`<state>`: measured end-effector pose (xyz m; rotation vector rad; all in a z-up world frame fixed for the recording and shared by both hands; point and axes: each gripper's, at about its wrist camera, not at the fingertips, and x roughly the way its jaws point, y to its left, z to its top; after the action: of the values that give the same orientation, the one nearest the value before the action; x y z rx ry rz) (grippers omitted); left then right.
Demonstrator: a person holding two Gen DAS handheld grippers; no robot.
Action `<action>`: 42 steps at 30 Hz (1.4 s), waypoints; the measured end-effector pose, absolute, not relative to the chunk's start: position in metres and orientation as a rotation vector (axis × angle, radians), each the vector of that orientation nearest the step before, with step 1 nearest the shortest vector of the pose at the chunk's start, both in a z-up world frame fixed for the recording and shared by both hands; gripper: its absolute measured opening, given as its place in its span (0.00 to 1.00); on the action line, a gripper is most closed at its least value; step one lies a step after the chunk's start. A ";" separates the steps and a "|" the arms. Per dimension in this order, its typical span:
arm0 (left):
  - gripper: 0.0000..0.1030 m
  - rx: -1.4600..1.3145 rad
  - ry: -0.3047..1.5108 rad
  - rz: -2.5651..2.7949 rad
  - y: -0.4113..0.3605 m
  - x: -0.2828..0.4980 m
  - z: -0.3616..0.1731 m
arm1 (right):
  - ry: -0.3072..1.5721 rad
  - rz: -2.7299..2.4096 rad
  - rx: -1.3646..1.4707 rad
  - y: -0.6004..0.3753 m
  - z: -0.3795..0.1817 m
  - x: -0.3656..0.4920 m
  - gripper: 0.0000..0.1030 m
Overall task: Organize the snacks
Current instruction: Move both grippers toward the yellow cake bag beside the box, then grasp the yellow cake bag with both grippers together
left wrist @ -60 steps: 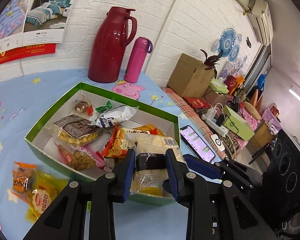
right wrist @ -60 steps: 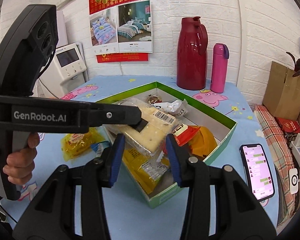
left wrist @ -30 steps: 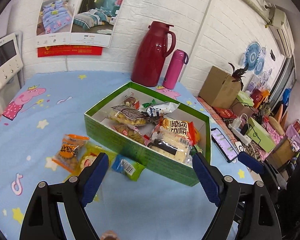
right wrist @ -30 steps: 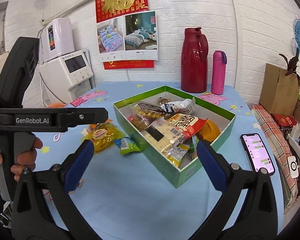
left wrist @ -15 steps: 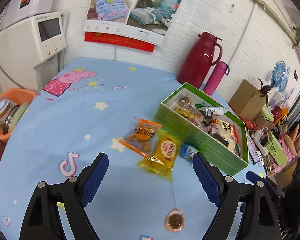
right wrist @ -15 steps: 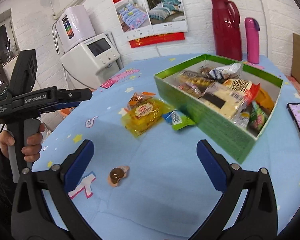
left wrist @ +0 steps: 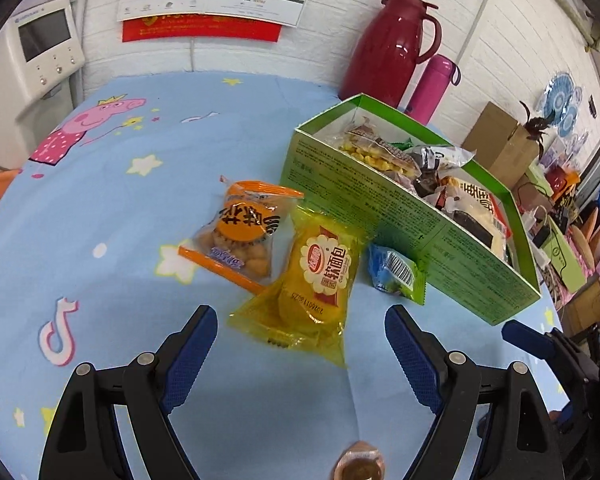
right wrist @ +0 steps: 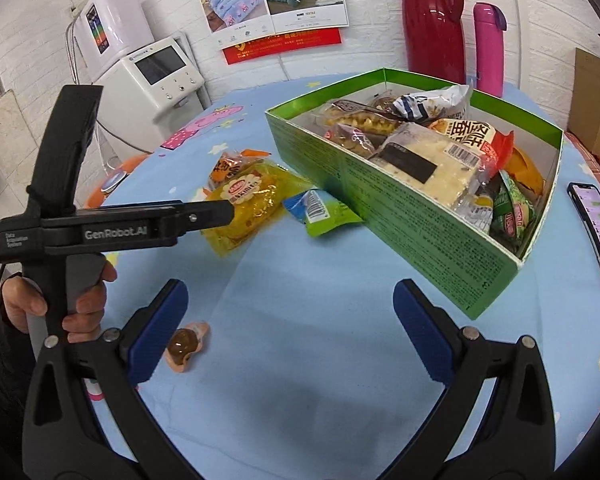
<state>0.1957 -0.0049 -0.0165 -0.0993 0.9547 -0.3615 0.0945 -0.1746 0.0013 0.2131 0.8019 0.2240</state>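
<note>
On the blue cartoon-print tablecloth (left wrist: 148, 208), just outside the long near wall of the green box (left wrist: 400, 216), lay three loose packets. Item one: a yellow soft-bread packet (left wrist: 312, 280), flat, its near end between your left gripper's blue pads. Item two: an orange-trimmed clear packet of round biscuits (left wrist: 240, 228), touching the yellow one's left edge and partly beneath it. Item three: a small blue-and-green packet with a barcode (left wrist: 396, 274), just right of the yellow one, against the box wall. Item four: a single amber jelly cup (right wrist: 184, 344), apart from the rest, nearer you and beside the right gripper's left pad.

The green box stood open and held a heap of wrapped snacks, among them a pale cracker pack with a barcode (right wrist: 432, 164) lying on top and a white crinkled wrapper (right wrist: 432, 102) toward the far end.

Your left gripper (left wrist: 300, 344) hung above the cloth with fingers spread wide, holding nothing. Your right gripper (right wrist: 288, 324) was likewise wide apart and empty, over bare cloth. Your hand (right wrist: 60, 300) wrapped the left tool's grip.

Behind the box: a dark red thermos jug (left wrist: 392, 44) and a pink flask (left wrist: 432, 84), side by side at the wall. Right of the box, a phone (right wrist: 596, 236) lay face up.
</note>
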 end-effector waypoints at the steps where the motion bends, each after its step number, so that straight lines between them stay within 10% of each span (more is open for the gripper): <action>1: 0.85 -0.084 0.962 -0.362 -0.010 0.199 -0.020 | 0.806 0.221 0.216 -0.177 0.000 0.095 0.99; 3: 0.83 -0.043 0.970 -0.354 -0.016 0.203 -0.026 | 0.811 0.218 0.224 -0.180 -0.003 0.094 0.99; 7: 0.34 0.000 0.983 -0.374 -0.009 0.198 -0.033 | 0.815 0.239 0.222 -0.178 -0.004 0.097 0.99; 24: 0.54 -0.282 0.993 -0.473 0.065 0.187 -0.018 | 0.886 0.445 0.534 -0.154 -0.022 0.138 0.99; 33: 0.54 -0.287 1.034 -0.501 0.054 0.219 -0.031 | 0.905 0.408 0.643 -0.157 -0.039 0.172 0.74; 36: 0.52 -0.303 1.048 -0.517 0.051 0.226 -0.036 | 0.934 0.413 0.644 -0.153 -0.047 0.182 0.45; 42: 0.37 -0.257 1.011 -0.527 0.042 0.215 -0.030 | 0.910 0.390 0.585 -0.152 -0.038 0.171 0.37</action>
<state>0.2152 0.0418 -0.0301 -0.2569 1.0107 -0.5271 0.1710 -0.1520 -0.0378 0.5854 0.9104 0.3903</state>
